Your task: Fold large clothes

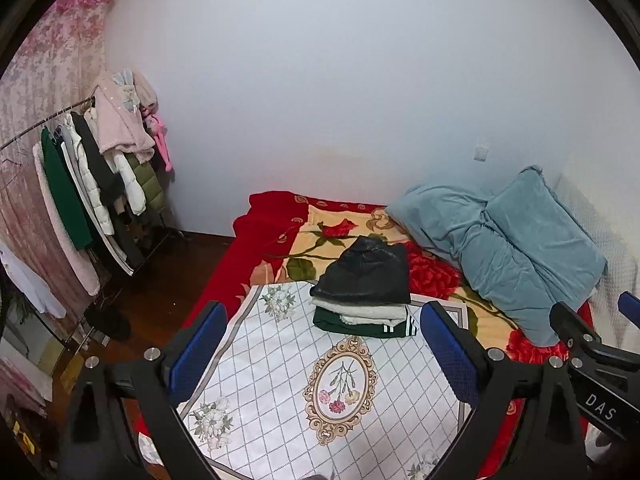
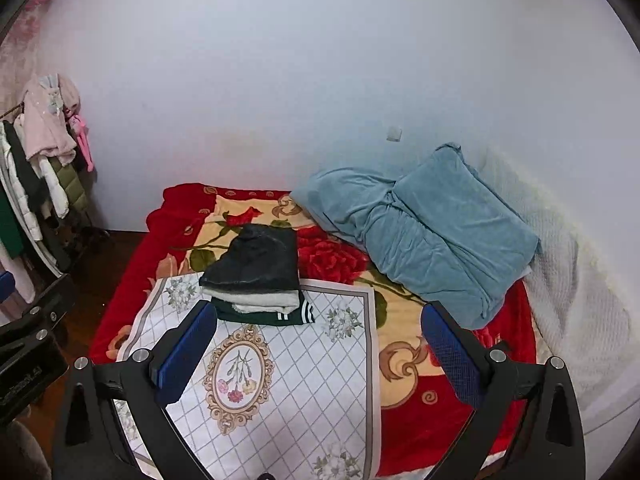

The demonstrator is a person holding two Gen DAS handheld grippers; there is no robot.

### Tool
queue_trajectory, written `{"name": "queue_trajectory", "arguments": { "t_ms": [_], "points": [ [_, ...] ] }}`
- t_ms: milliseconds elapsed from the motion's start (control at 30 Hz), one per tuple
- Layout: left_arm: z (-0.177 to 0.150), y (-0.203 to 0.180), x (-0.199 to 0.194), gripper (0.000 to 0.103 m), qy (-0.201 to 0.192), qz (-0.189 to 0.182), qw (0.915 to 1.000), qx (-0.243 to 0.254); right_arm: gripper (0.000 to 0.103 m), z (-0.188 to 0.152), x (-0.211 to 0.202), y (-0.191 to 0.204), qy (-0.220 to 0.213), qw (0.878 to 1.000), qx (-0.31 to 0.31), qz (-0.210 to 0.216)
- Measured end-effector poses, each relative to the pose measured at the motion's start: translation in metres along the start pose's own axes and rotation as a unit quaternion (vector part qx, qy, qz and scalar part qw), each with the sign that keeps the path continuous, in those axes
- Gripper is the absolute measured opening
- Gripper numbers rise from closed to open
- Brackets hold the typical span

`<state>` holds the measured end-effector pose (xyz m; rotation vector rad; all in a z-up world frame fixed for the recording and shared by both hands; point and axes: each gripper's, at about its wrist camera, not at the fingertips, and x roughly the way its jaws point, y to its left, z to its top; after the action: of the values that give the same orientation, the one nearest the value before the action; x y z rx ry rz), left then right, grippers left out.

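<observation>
Left gripper (image 1: 322, 350) seen nearest, jaws spread wide, blue pads (image 1: 198, 350) held apart over the white patterned cloth (image 1: 276, 364); nothing grasped. Right gripper (image 2: 320, 354) likewise released, blue pads (image 2: 450, 354) well apart, nothing between them. In the left wrist view the right gripper's black body is seen at far right, with the letters "DAS" legible on it; remaining letters cut off. Writing on the left gripper's body in the right wrist view is too blurred to be read.

Stack of folded clothes (image 1: 364, 288) is located at the far edge of the white cloth, on the bed. Three layers noted: black shiny garment (image 2: 256, 260) on top, grey-white garment (image 2: 256, 298) in the middle, dark green garment with white stripes (image 2: 272, 314) at the bottom. Long axis of the stack runs left to right; the striped hem points right and toward the near side. The black garment's top tapers toward the far wall.

Red floral blanket (image 2: 424, 408) is spread beneath the cloth. Blue quilt (image 2: 424, 228), bundled, lies far right, apart from the stack. Clothes rack (image 1: 92, 184) with hung garments stands far left against the wall.
</observation>
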<state>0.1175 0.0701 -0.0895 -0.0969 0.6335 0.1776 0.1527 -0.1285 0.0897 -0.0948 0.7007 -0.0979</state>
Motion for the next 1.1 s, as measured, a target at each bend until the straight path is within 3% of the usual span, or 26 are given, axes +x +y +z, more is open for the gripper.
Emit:
{"name": "queue_trajectory", "arguments": {
  "t_ms": [500, 1100],
  "points": [
    [-0.009, 0.0, -0.026, 0.099, -0.007, -0.01, 0.9999, 0.005, 0.103, -0.011, -0.043, -0.005, -0.015, 1.0, 0.008, 0.008],
    [-0.018, 0.001, -0.04, 0.099, -0.008, -0.007, 0.9999, 0.007, 0.103, -0.018, -0.056, -0.013, -0.014, 1.0, 0.008, 0.01]
  ]
}}
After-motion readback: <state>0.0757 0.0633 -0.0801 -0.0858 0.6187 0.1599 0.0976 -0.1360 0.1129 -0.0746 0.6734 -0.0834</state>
